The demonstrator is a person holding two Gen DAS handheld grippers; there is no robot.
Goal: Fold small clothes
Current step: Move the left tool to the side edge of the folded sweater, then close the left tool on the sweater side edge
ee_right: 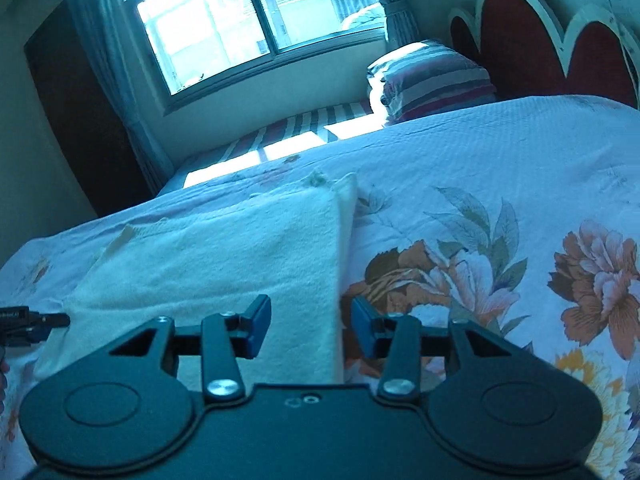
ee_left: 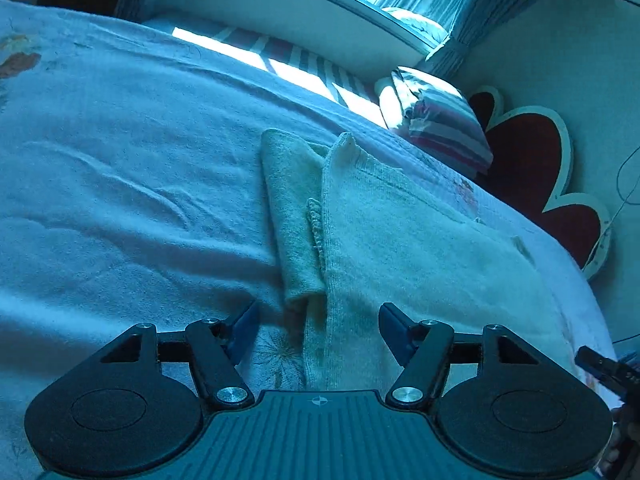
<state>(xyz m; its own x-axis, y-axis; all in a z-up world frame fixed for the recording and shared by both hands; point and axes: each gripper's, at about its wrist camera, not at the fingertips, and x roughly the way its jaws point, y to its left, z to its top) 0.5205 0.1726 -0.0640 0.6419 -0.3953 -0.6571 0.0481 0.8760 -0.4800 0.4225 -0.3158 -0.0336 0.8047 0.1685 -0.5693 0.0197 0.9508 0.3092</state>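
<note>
My left gripper (ee_left: 318, 330) hangs with its blue-padded jaws spread, straddling the near end of the pale terry-cloth garment (ee_left: 400, 240) that lies flat on the floral quilted bedspread (ee_left: 120, 140). Nothing is pinched: the cloth passes under the gap and the pads do not press it. On the side of that cloth away from the scalloped red headboard (ee_left: 532, 160) a narrower strip of the same pale fabric (ee_left: 292, 216) is doubled over and pokes out from beneath the larger panel.

My right gripper (ee_right: 307, 326) is also apart at the jaws, more narrowly, and sits over the cloth's straight long edge (ee_right: 340, 248), the edge nearest the headboard (ee_right: 520, 28). One pad is above the fabric, the other above the flowered bedspread (ee_right: 480, 260), and I cannot see either one touching.

I judge one fold is laid and both tools are free of the cloth, placed for the next one. The next move calls for lowering each tool onto a near corner, closing on all the layers together, then carrying that end towards the striped pillow (ee_right: 432, 80) so the edges meet. The loose strip looks likely to slip out unless it is caught with the rest
</note>
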